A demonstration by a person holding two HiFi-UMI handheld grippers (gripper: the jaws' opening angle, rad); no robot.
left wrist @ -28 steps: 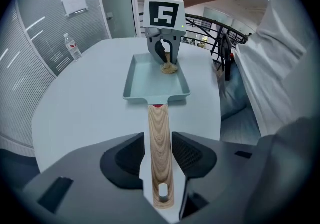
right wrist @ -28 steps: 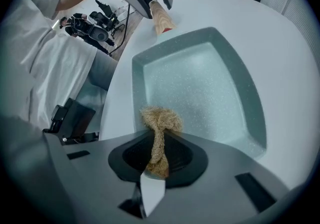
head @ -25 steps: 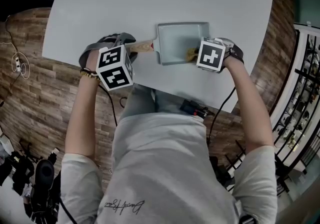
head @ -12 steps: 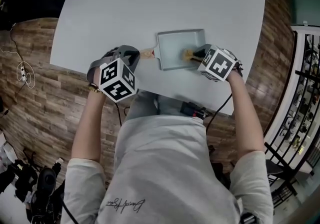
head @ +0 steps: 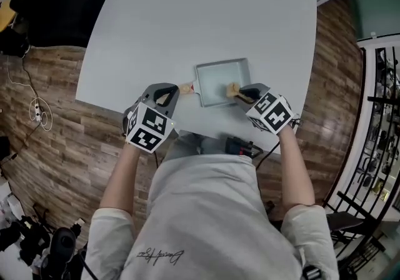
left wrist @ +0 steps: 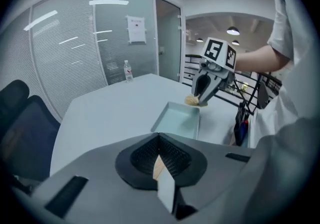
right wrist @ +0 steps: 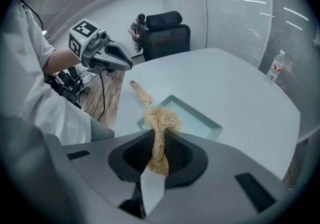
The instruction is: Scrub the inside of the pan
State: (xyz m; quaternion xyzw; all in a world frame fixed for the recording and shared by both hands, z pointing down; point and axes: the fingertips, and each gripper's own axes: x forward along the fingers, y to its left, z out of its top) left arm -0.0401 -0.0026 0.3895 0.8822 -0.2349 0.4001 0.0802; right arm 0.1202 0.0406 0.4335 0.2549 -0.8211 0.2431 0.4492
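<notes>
A rectangular pale blue pan with a wooden handle lies near the table's front edge. The handle points left. My right gripper is shut on a tan fibre scrubber, which hangs over the pan's right end; the scrubber sticks out past the fingertips. My left gripper is shut just left of the handle. A wood-coloured sliver shows in its slit. In the right gripper view, the left gripper hovers above the handle, apart from it.
The grey table stretches away beyond the pan. A water bottle stands at its far side. Dark office chairs stand around it. A black device lies on the person's lap, and a metal rack stands at the right.
Both grippers have lifted off the table and tilted. The scrubber has come up from the pan's floor with the right gripper. The pan stays put.
</notes>
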